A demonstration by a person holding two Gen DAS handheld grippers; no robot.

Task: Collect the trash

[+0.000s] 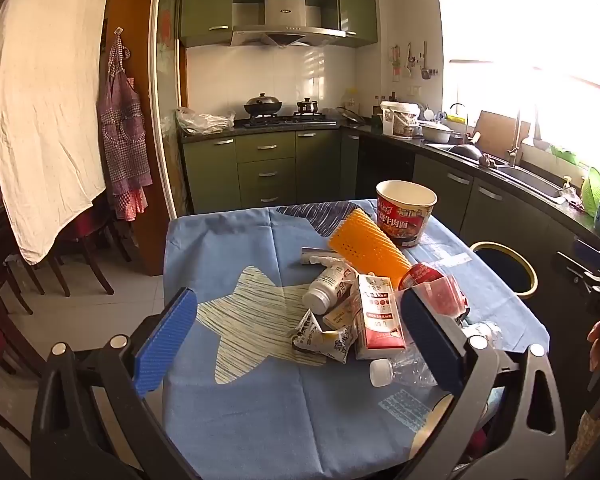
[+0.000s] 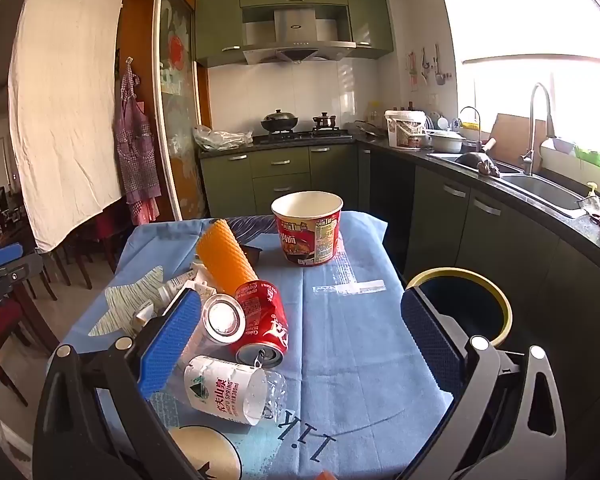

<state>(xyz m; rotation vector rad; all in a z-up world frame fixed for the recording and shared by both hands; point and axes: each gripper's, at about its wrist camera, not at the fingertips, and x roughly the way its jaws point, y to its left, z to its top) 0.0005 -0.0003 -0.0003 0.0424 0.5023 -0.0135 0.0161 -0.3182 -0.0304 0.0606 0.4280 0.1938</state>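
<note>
A pile of trash lies on the blue tablecloth (image 1: pixel 240 408): a red noodle cup (image 1: pixel 405 214), an orange mesh tube (image 1: pixel 368 249), a white pill bottle (image 1: pixel 329 287), a red-white carton (image 1: pixel 378 316), a crumpled wrapper (image 1: pixel 324 338), a red can (image 1: pixel 424 274) and a clear water bottle (image 1: pixel 404 370). My left gripper (image 1: pixel 296 340) is open above the table's near side, empty. In the right wrist view the noodle cup (image 2: pixel 307 228), orange tube (image 2: pixel 226 258), red can (image 2: pixel 262 322) and water bottle (image 2: pixel 236 392) show. My right gripper (image 2: pixel 300 344) is open and empty over them.
A round bin (image 2: pixel 464 304) with a yellow rim stands right of the table; it also shows in the left wrist view (image 1: pixel 504 270). Green cabinets, a stove (image 1: pixel 284 120) and a sink counter (image 2: pixel 540 192) line the back and right. Chairs (image 1: pixel 72 248) stand left.
</note>
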